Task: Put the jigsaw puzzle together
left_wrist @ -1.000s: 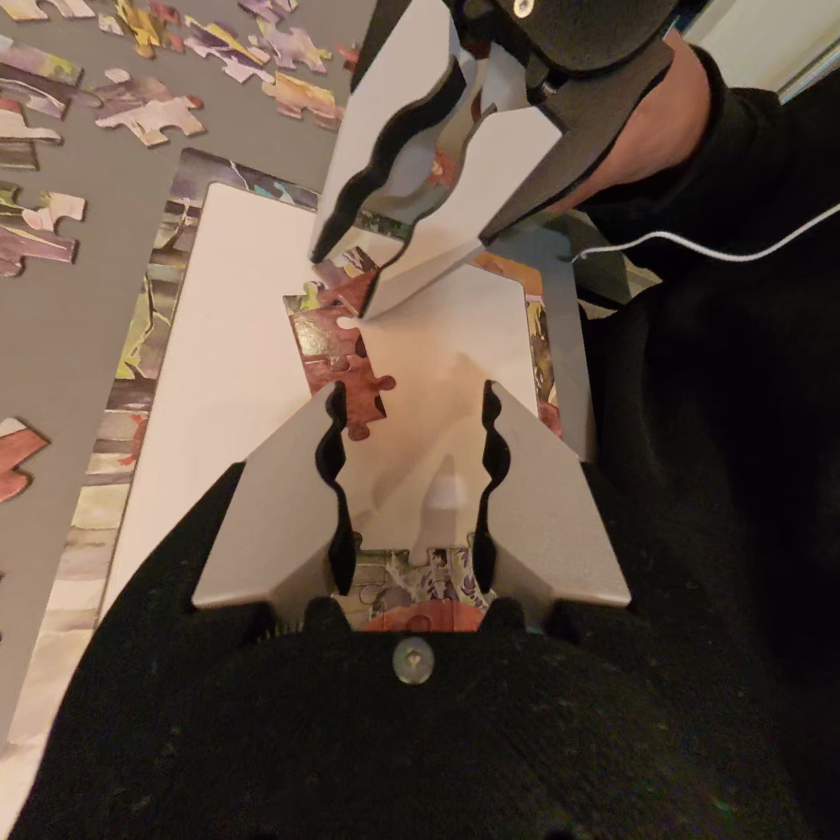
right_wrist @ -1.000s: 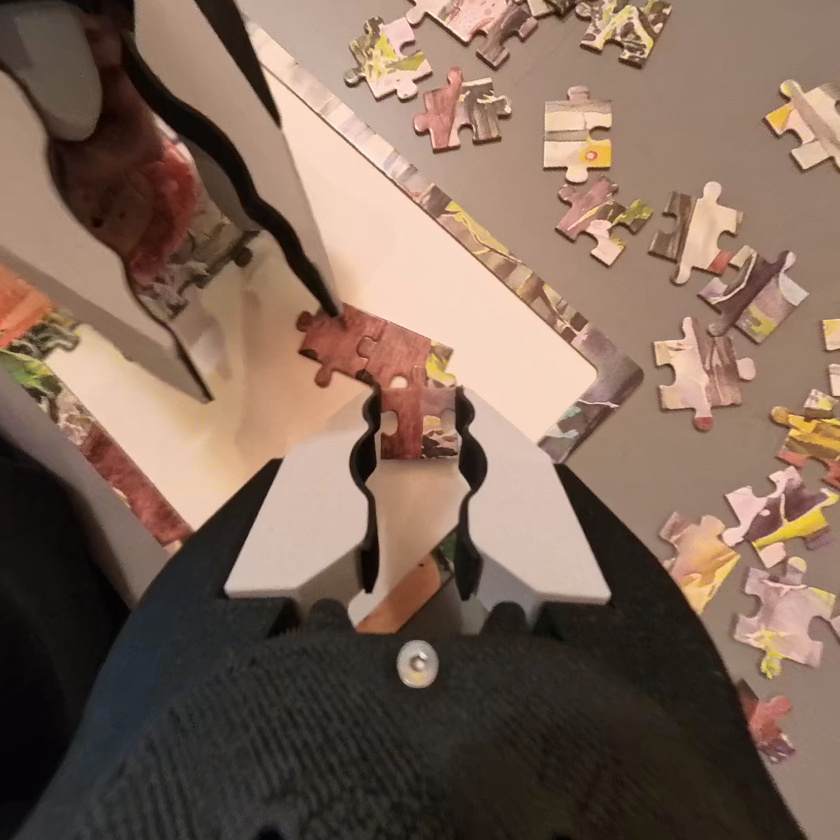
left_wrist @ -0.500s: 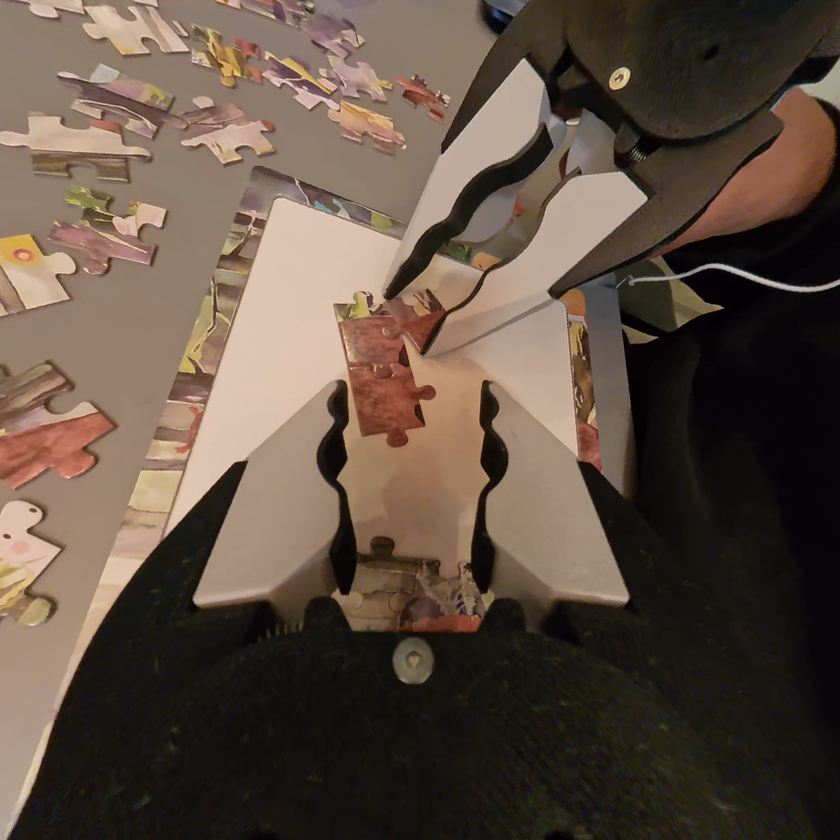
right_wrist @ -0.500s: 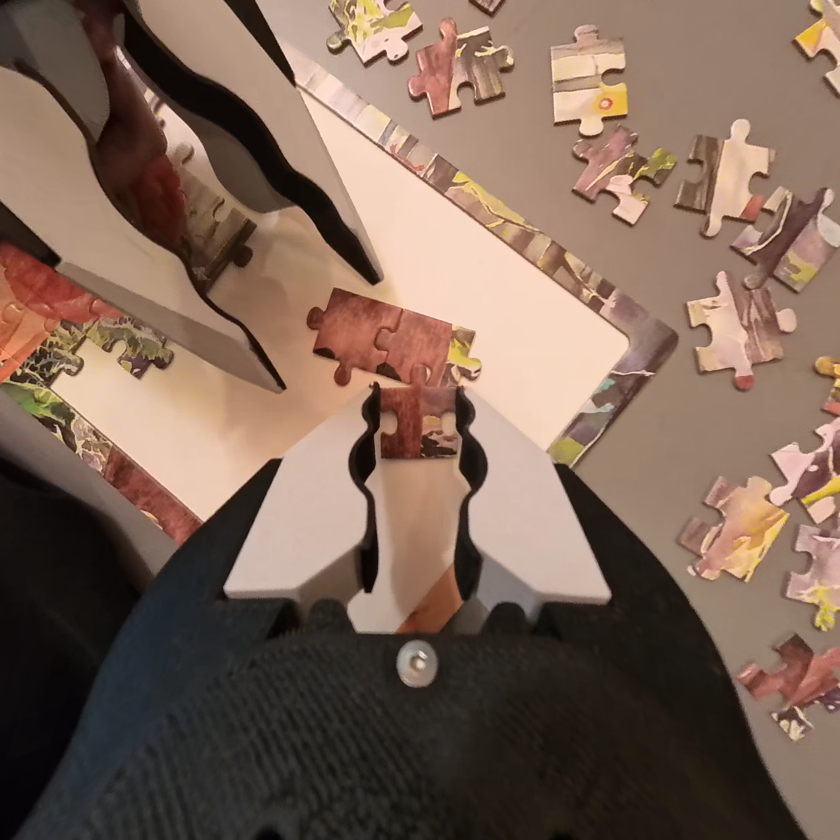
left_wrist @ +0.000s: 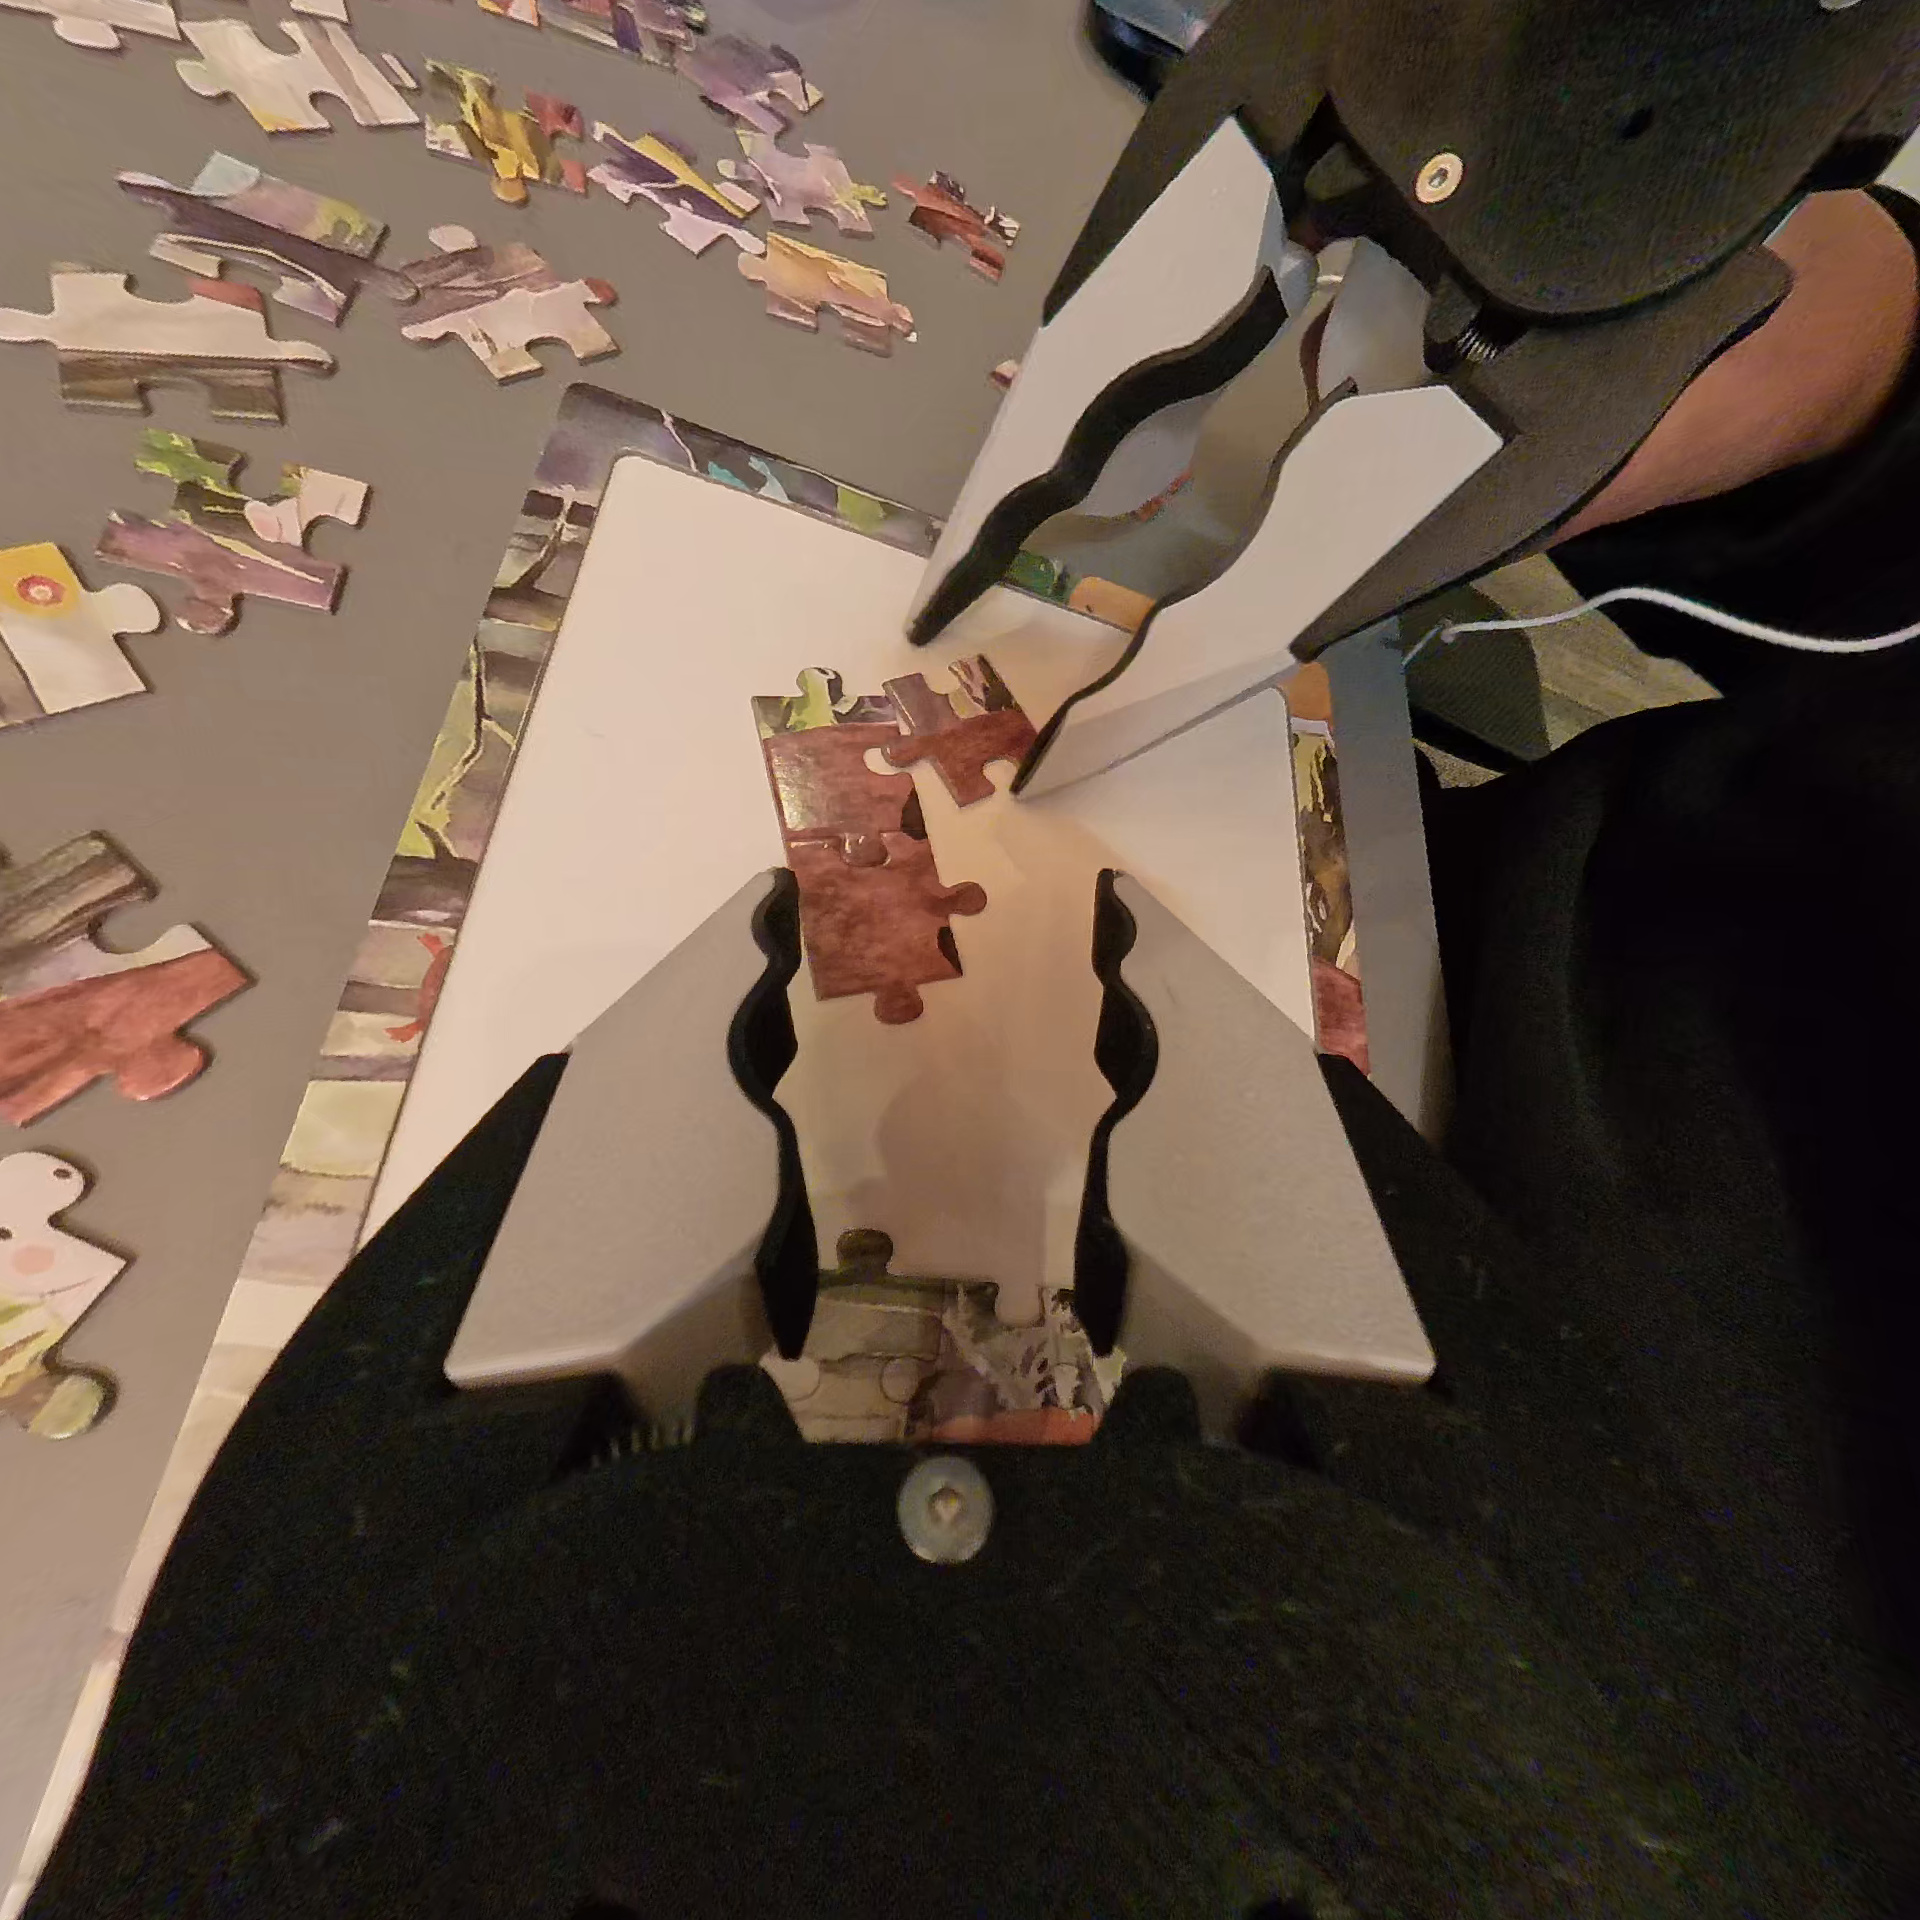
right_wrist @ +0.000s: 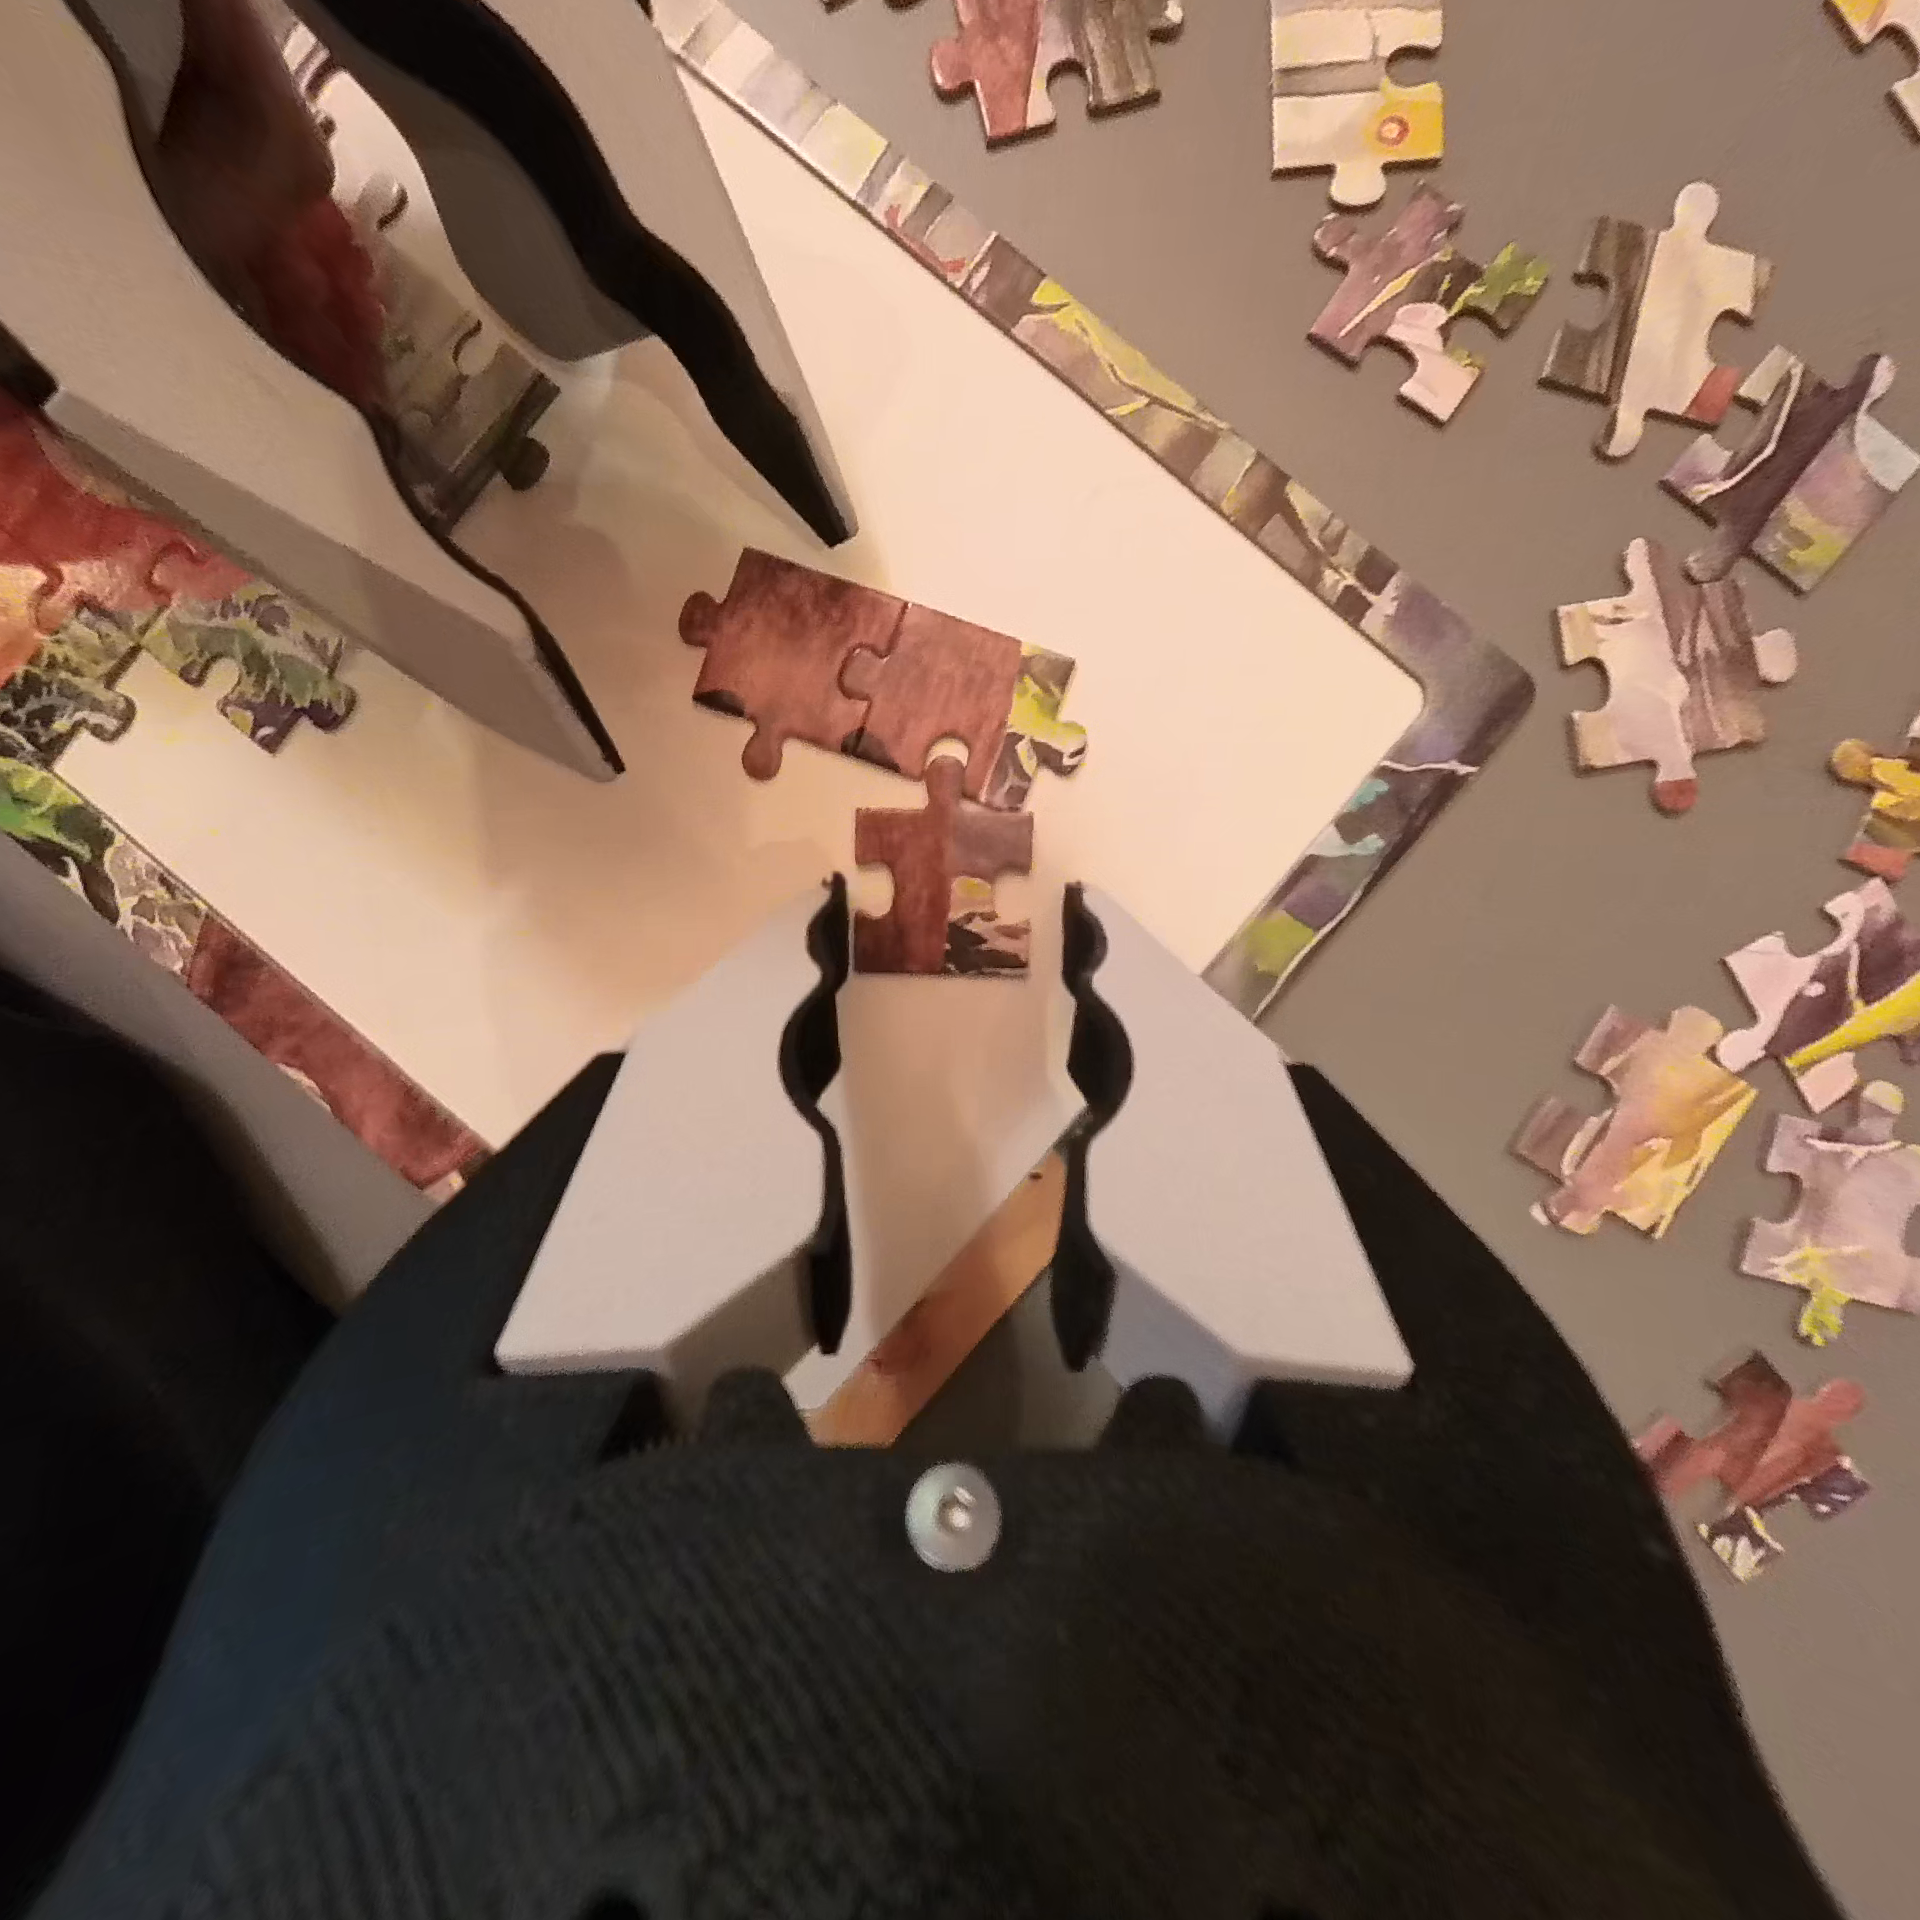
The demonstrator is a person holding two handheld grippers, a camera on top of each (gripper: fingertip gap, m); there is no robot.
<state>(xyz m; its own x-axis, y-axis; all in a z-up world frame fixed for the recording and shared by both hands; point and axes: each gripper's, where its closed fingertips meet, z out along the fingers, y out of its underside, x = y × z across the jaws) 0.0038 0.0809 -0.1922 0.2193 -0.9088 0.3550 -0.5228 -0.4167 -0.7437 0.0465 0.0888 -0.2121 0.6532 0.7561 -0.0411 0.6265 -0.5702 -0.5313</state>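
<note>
A hobby or demo tabletop indoors — a plain grey worktop (left_wrist: pixel 436 499) under warm light, strewn with loose puzzle pieces (right_wrist: pixel 1662 665) — the room itself stays unseen.

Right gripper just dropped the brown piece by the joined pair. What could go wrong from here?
1. The loose brown piece looks only partly seated: its knob sits at the joined pair's notch but it lies skewed. Pressing now may buckle it.
2. The pair lies free on the white tray, so a push could slide it.
3. The open right gripper straddles the piece, and the open left gripper is beside the pair; either could nudge them.
</note>
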